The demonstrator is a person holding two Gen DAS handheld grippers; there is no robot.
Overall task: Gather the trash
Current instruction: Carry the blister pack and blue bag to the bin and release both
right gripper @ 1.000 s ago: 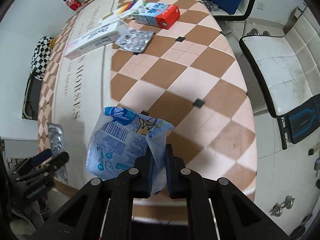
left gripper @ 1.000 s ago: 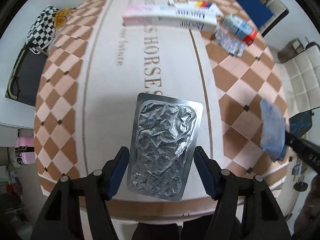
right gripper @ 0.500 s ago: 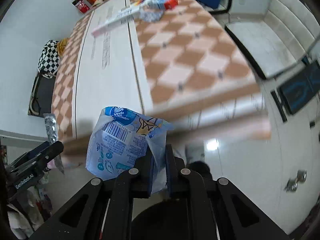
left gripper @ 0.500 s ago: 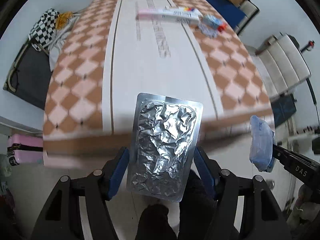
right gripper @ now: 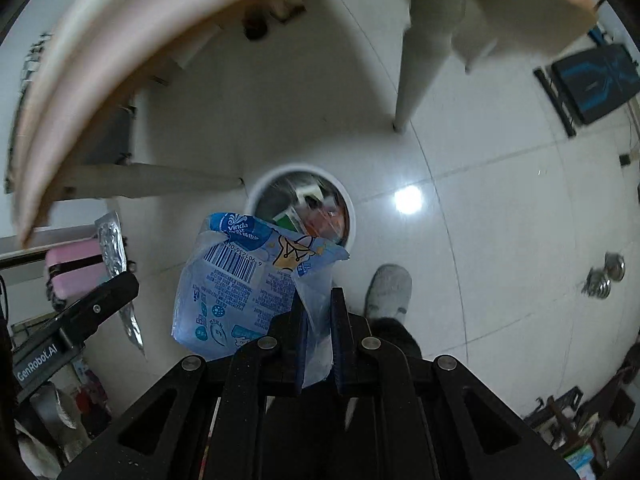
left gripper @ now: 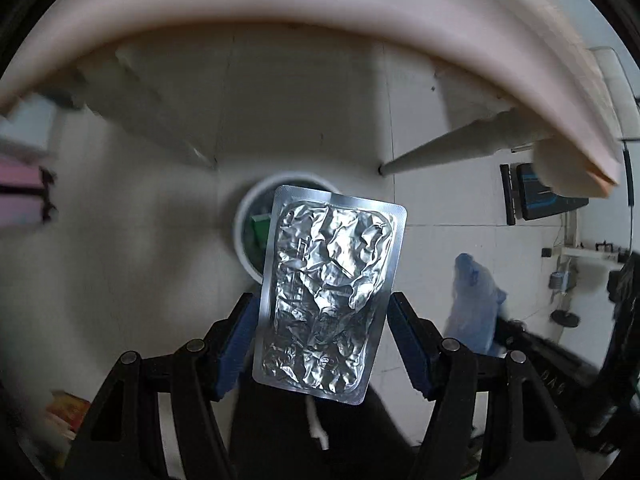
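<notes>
A crumpled silver blister pack is gripped by its long edges in my left gripper, which points down at the floor. Below it stands a round white trash bin, partly hidden by the pack, with green rubbish inside. My right gripper is shut on a blue tissue wrapper and hangs above the same trash bin, which holds mixed litter. The blue wrapper also shows at the right of the left wrist view, and the silver pack at the left of the right wrist view.
The table's edge arcs overhead, with a table leg coming down to the white tiled floor. A person's grey shoe stands right of the bin. A pink case lies at the left, dumbbell weights at the right.
Both grippers have come off the tabletop, sunk below its edge and tipped downward. The bin on the floor has come into view under them. Both still hold their trash.
</notes>
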